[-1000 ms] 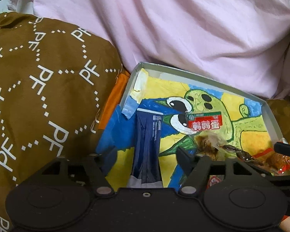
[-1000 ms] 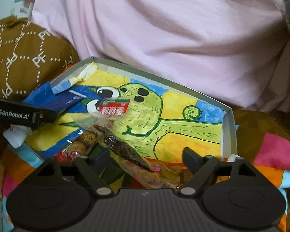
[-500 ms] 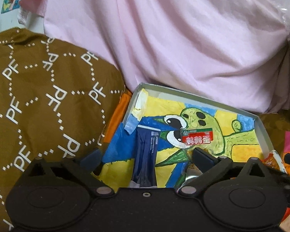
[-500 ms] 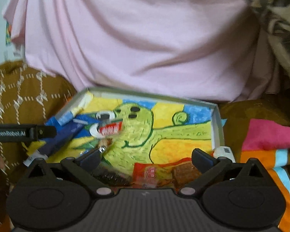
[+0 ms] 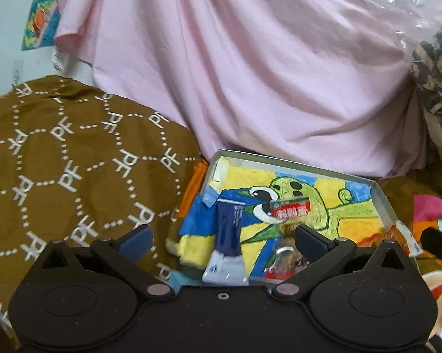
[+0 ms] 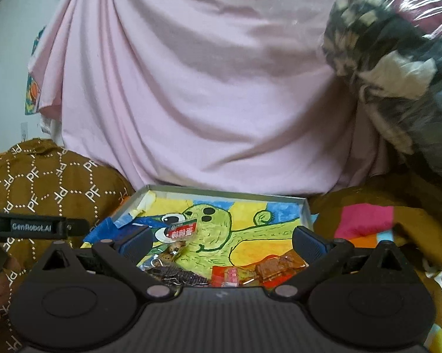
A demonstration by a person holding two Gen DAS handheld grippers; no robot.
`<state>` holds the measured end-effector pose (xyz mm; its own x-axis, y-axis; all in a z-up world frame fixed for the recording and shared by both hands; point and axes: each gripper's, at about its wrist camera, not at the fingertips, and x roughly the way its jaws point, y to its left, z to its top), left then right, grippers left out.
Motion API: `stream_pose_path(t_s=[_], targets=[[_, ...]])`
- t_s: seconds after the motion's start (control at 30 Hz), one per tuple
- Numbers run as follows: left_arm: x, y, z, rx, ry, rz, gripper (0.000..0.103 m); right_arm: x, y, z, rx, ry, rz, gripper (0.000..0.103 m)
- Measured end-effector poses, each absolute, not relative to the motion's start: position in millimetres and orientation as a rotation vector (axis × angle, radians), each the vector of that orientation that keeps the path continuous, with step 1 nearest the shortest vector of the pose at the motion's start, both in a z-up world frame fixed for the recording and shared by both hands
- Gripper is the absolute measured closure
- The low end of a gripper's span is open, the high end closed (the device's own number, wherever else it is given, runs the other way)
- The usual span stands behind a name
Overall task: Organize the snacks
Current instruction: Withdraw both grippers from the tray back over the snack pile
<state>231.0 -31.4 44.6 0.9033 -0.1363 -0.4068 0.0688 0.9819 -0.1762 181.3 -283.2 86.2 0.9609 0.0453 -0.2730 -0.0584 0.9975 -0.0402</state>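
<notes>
Both sets of fingers spread wide and empty: my left gripper fills the lower half of the left wrist view, my right gripper the lower half of the right wrist view, nothing pressed by any pad. The snacks sit in the shallow tray at lower centre, its floor covered by a painted green-creature sheet. Dark blue pouch lies lengthwise at the tray's left side; red-label packet lies on the creature's mouth, just right of it. In the right wrist view, an orange wrapper and a dark clear-wrapped snack crowd the tray's near edge, partly hidden by my own housing. Risks, as I judge them: the tray rests on soft bedding, brown patterned cloth to its left, so a downward push could tilt it and slide the packets. Overlapping wrappers at the near edge could come up two at once. The slick film may slip from the pads. My two tools sit close; reaching together could knock them.
</notes>
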Motion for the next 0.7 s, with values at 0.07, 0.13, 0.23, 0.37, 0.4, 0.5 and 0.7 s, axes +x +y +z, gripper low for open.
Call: stream_pose_path(t_s=[0.07,0.13,0.23,0.37,0.4,0.5,0.7], targets=[[218,-29,41,-0.142,0.426,-0.103,0.001,169,-282,84,-0.049,0.271,0.044,0.000],[206,-27,38,-0.131,0.421,-0.099,0.001,157,-279,81,-0.046,0.267,0.045,0.000],[188,-22,33,-0.120,0.413,-0.095,0.001,140,-271,75,-0.047,0.262,0.043,0.000],[164,-14,27,-0.114,0.411,-0.094,0.001,117,-259,68,-0.060,0.264,0.048,0.000],[158,-13,26,-0.114,0.403,-0.094,0.001,111,-257,67,-0.060,0.268,0.045,0.000],[140,-10,23,-0.100,0.389,-0.110,0.001,93,-251,61,-0.051,0.291,0.048,0.000],[111,-5,11,-0.082,0.398,-0.110,0.001,68,-242,48,-0.062,0.345,0.045,0.000]])
